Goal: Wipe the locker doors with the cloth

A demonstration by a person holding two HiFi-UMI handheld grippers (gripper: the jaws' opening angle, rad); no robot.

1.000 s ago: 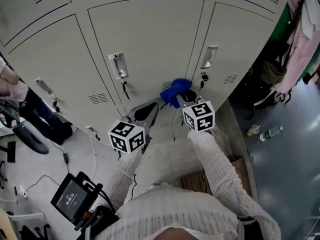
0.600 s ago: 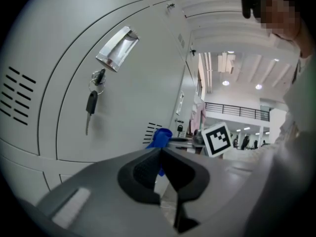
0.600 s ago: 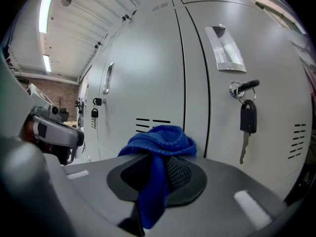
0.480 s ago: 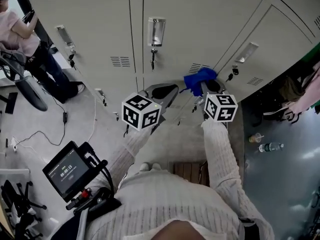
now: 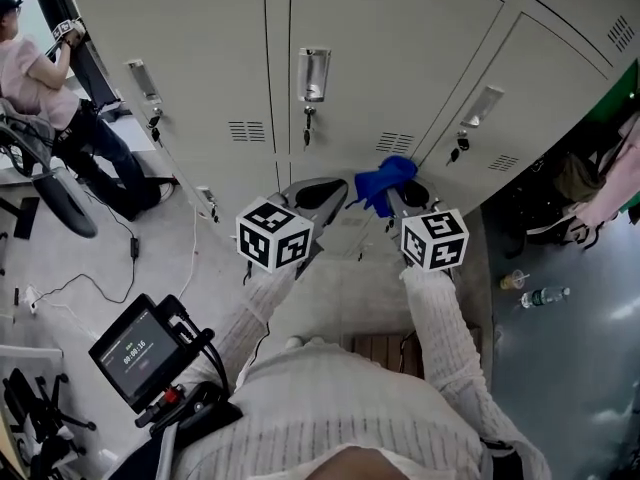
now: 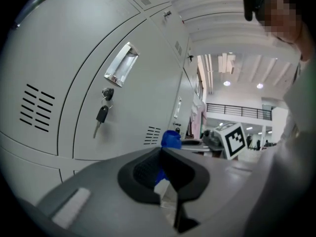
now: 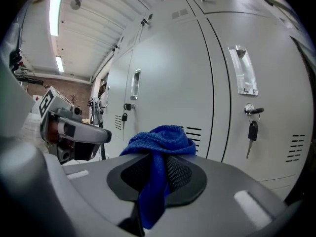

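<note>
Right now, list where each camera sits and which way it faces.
Head view: on the person's head, facing steeply down at the locker doors; sleeves, left gripper and right gripper show.
Left gripper view: on the left gripper, facing along its jaws at a door's key; the right gripper shows.
Right gripper view: on the right gripper, facing the locker doors over jaws shut on the blue cloth.
Shared: all three show the blue cloth.

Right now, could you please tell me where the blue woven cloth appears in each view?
Head view: the blue woven cloth is upper centre, in front of the grey locker doors.
Left gripper view: a small blue patch, centre, past the jaws.
Right gripper view: cloth lower centre, pinched by the right hand-held gripper.
Shared landmark: the middle door's vent slots behind it.
</note>
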